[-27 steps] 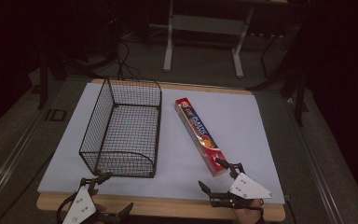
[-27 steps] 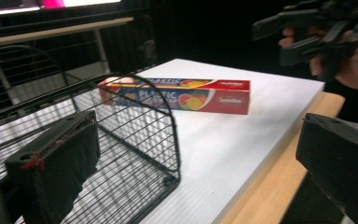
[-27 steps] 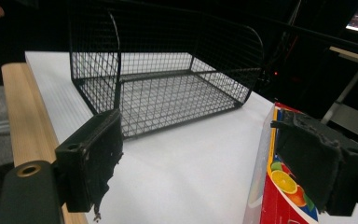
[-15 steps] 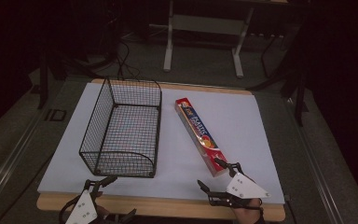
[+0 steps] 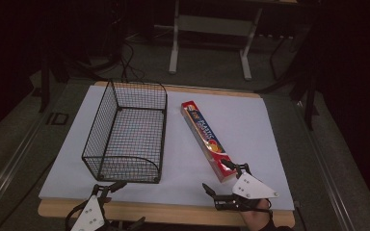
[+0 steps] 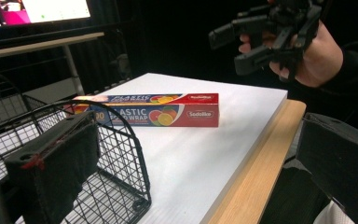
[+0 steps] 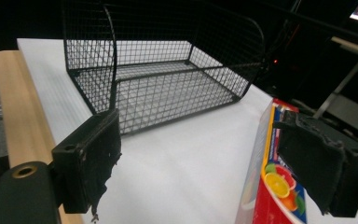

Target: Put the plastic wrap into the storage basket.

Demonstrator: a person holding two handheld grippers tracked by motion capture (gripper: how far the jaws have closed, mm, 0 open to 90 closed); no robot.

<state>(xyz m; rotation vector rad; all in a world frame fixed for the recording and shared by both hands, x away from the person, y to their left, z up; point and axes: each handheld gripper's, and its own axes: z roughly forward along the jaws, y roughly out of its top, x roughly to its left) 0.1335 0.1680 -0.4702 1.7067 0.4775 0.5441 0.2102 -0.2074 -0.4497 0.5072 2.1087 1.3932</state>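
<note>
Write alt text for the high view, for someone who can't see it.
On a white sheet over a wooden table, a red plastic wrap box lies at a slant beside an empty black wire basket. At the near edge, the right gripper hovers open by the box's near end, and the left gripper sits open just in front of the basket.

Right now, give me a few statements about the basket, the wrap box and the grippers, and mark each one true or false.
1. The wire basket is empty. True.
2. The plastic wrap box lies inside the basket. False: it lies on the white board, beside the basket.
3. The right gripper has its jaws open by the box's near end. True.
4. The left gripper grips the basket's rim. False: its jaws are open.
5. The box stands upright. False: it lies flat.
</note>
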